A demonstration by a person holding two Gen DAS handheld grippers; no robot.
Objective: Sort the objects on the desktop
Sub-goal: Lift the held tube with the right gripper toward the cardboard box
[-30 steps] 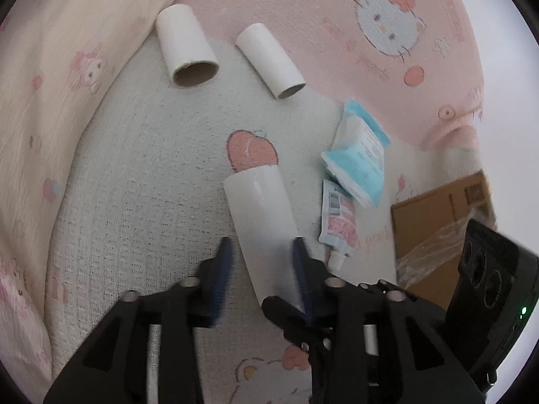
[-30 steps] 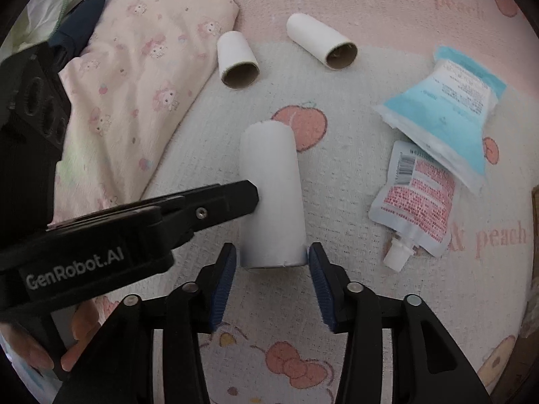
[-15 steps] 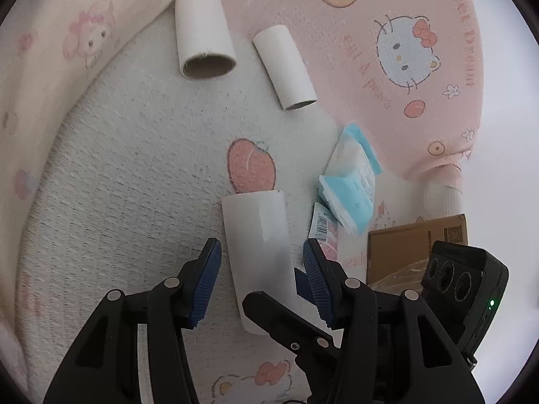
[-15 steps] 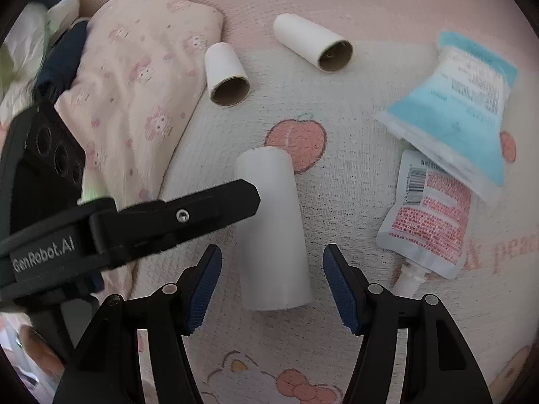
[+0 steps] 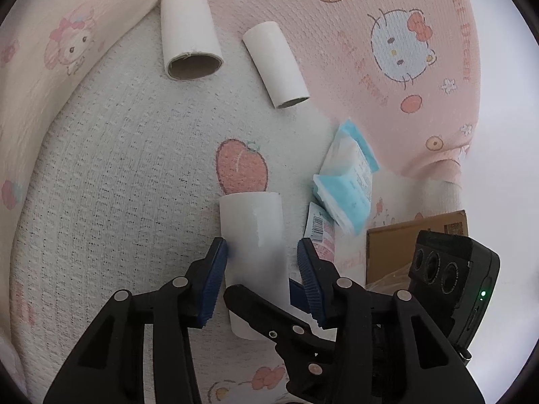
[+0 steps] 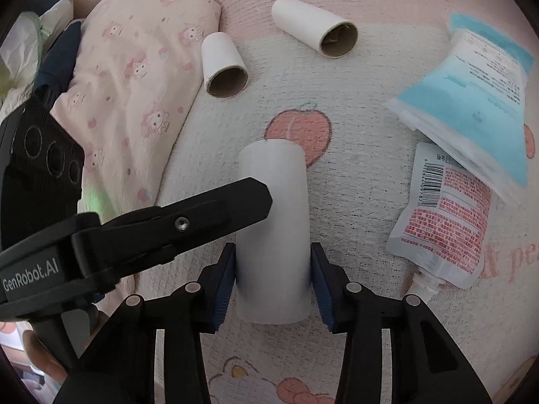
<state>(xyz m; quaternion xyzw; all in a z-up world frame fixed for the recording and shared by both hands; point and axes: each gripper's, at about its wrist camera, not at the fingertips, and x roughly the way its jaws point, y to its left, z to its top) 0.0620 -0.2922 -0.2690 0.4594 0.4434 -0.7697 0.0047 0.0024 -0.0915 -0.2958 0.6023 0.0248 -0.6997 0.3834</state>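
A white paper tube (image 6: 273, 222) lies on the blanket, also in the left wrist view (image 5: 254, 235). My right gripper (image 6: 272, 261) is shut on its near end, both pads touching it. My left gripper (image 5: 259, 256) straddles the same tube from the left, jaws open with gaps on both sides. Two more tubes lie farther back: a wide one (image 5: 188, 47) (image 6: 224, 65) and a narrower one (image 5: 274, 64) (image 6: 316, 28). A blue pouch (image 6: 471, 97) (image 5: 348, 185) overlaps a red-printed spout pouch (image 6: 444, 222) (image 5: 318, 229) to the right.
A pink patterned pillow (image 6: 134, 77) lies along the left. A cardboard box (image 5: 404, 242) sits at the right past the blanket edge. The white and pink cartoon blanket (image 5: 118, 185) covers the surface.
My right gripper opened half a second ago and has closed again on the tube. My left gripper opened off the tube and pulled back a little, so more of the scene shows.
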